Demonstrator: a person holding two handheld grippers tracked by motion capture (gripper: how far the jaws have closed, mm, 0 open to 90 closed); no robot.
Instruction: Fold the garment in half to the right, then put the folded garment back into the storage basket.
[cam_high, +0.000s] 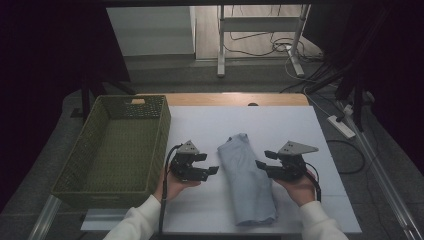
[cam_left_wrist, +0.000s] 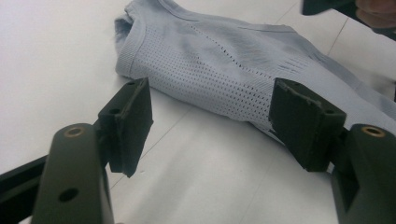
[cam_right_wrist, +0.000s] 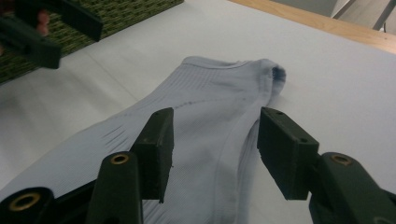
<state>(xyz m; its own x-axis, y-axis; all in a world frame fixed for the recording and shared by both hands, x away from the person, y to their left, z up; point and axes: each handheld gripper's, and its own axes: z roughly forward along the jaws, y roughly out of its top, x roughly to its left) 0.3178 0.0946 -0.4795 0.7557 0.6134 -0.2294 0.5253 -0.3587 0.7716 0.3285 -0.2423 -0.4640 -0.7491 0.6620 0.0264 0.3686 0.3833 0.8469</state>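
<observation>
A light blue folded garment (cam_high: 247, 177) lies lengthwise in the middle of the white table top (cam_high: 280, 125). My left gripper (cam_high: 210, 163) sits just left of it, jaws open and pointing toward the cloth. In the left gripper view the perforated fabric (cam_left_wrist: 224, 60) lies just beyond the open gripper (cam_left_wrist: 210, 121), with nothing between the pads. My right gripper (cam_high: 263, 159) is at the garment's right edge, also open. In the right gripper view its jaws (cam_right_wrist: 215, 149) hover wide over the cloth (cam_right_wrist: 210, 107) without pressing on it. The left gripper (cam_right_wrist: 46, 28) appears there at top left.
A green woven basket (cam_high: 162, 135) stands at the table's left, close to my left hand. A wooden strip (cam_high: 235, 99) runs along the table's far edge. A power strip (cam_high: 341, 126) and cables lie on the floor to the right.
</observation>
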